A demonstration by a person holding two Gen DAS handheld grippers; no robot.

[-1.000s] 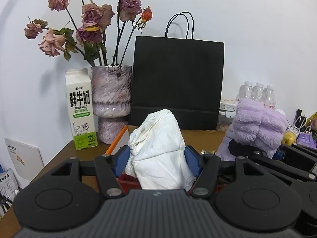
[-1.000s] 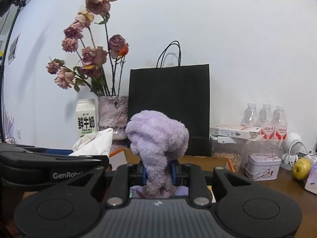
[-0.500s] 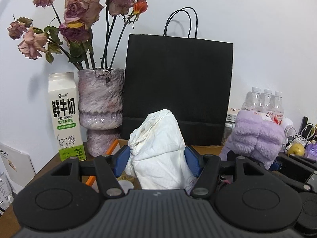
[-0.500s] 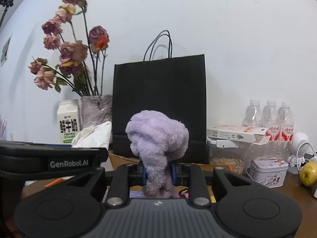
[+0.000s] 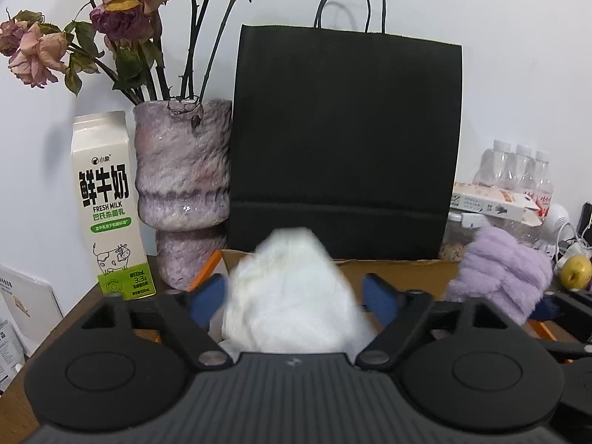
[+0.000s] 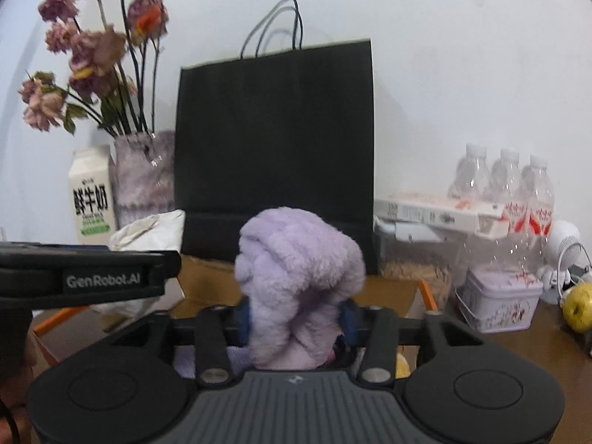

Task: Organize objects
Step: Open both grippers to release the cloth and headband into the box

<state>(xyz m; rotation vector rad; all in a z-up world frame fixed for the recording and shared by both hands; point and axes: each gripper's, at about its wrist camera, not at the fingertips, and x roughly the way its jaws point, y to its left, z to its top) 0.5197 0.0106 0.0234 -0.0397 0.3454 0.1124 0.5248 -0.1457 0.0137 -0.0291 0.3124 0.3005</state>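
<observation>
My left gripper [image 5: 294, 294] has opened; its blue pads stand apart from a crumpled white cloth [image 5: 292, 292] that is blurred and sinking between them, over a cardboard box [image 5: 399, 275]. My right gripper [image 6: 296, 318] is shut on a fluffy purple cloth [image 6: 298, 281], held upright above the same box [image 6: 207, 277]. The purple cloth also shows at the right of the left wrist view [image 5: 505, 270]. The white cloth [image 6: 148, 229] and the left gripper body show at the left of the right wrist view.
A black paper bag [image 5: 344, 140] stands behind the box. A vase of dried roses [image 5: 181, 192] and a milk carton [image 5: 107, 207] stand at the left. Water bottles [image 6: 503, 185], a flat carton [image 6: 436, 211], a tin [image 6: 499, 296] and a yellow-green fruit [image 6: 579, 309] are at the right.
My left gripper's jaws have opened and the white cloth has slipped lower between them. Both grippers have moved closer to the black bag and the box.
</observation>
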